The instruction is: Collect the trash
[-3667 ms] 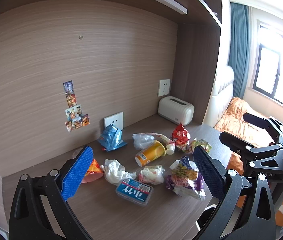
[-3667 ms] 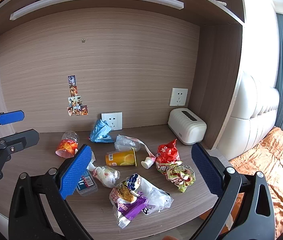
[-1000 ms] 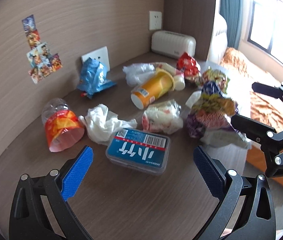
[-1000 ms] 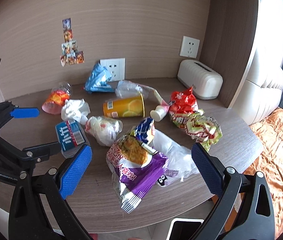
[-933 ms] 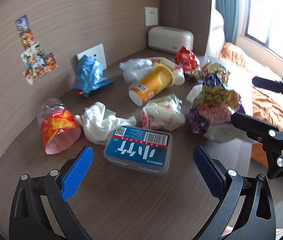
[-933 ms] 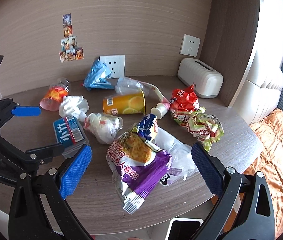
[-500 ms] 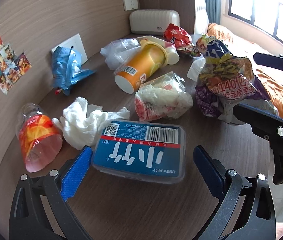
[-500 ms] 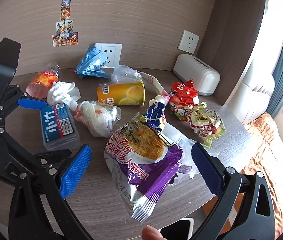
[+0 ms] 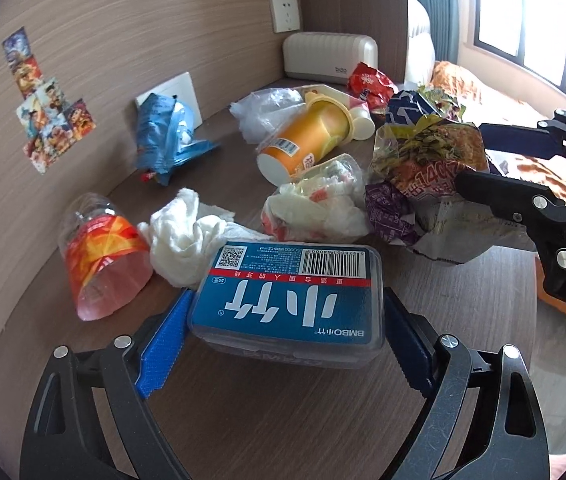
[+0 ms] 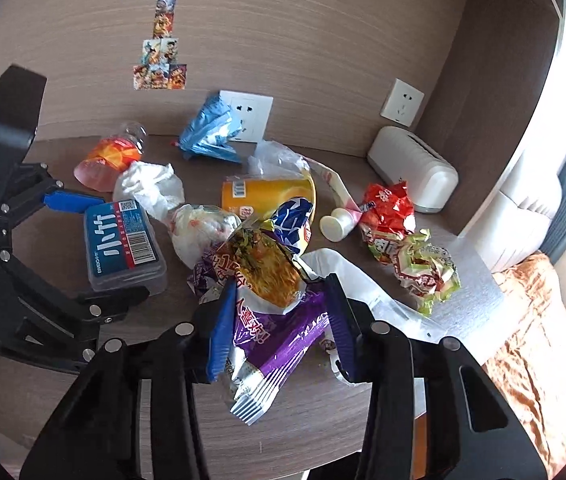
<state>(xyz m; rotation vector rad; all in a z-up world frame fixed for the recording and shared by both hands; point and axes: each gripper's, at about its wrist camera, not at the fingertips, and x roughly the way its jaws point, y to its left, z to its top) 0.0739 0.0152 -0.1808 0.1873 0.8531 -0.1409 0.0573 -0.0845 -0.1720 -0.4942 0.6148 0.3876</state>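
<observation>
While both tongs close, we've the clear blue-labelled plastic box (image 9: 287, 304) lying crosswise in the left tongs (image 9: 283, 320); right tongs (image 10: 279, 320) pinching the purple crinkled noodle packet (image 10: 271, 312), bench-level.

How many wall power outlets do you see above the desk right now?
2. One white outlet sits on the back wall, partly covered by the blue wrapper. The second outlet is on the side panel, above the white box. Others may be hidden.
</observation>
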